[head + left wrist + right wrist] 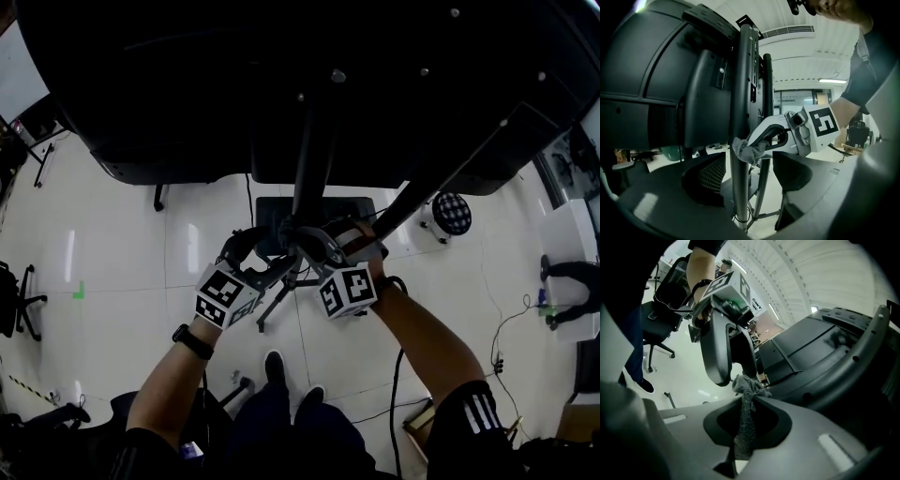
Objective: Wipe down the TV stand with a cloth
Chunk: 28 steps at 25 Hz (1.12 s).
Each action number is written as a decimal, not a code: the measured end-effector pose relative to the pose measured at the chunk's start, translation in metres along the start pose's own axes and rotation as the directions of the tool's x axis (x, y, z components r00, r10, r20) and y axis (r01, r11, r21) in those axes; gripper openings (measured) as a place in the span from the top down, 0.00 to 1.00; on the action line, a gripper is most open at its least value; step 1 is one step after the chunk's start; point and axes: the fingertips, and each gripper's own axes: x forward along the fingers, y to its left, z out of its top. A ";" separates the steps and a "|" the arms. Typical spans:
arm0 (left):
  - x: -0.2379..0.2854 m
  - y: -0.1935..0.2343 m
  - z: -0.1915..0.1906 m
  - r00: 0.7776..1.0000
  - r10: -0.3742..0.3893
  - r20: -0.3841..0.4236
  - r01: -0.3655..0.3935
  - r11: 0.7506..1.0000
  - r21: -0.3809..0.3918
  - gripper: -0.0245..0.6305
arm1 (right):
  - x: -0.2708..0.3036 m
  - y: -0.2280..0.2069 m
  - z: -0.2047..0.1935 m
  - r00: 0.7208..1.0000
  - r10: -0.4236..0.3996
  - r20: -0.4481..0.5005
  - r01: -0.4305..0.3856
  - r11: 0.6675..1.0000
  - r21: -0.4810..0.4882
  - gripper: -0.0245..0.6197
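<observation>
Most of the head view is the black back of the TV (281, 84), hanging over a pale tiled floor (112, 262). The TV stand (307, 169) runs down from it as a dark upright post (740, 93). The left tool (267, 248) has its jaws spread wide with the post standing between them; I cannot tell whether either jaw touches it. The right tool (749, 404) is clamped tight on a grey cloth (747, 151). The cloth runs as a strip between its jaws, and its bunched end is pressed against the post.
</observation>
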 end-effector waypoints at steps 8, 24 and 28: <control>0.028 0.004 -0.092 0.998 0.008 -0.062 -0.010 0.999 -0.032 0.44 | 0.043 0.072 -0.037 0.998 0.057 0.001 -0.057 0.998 0.022 0.93; 0.063 0.023 -0.249 0.985 0.012 -0.174 -0.033 0.993 -0.118 0.43 | 0.123 0.225 -0.118 0.973 0.219 -0.075 -0.211 0.972 0.105 0.93; 0.070 0.024 -0.275 0.980 0.002 -0.198 -0.029 0.990 -0.137 0.42 | 0.137 0.255 -0.136 0.964 0.252 -0.089 -0.241 0.964 0.115 0.93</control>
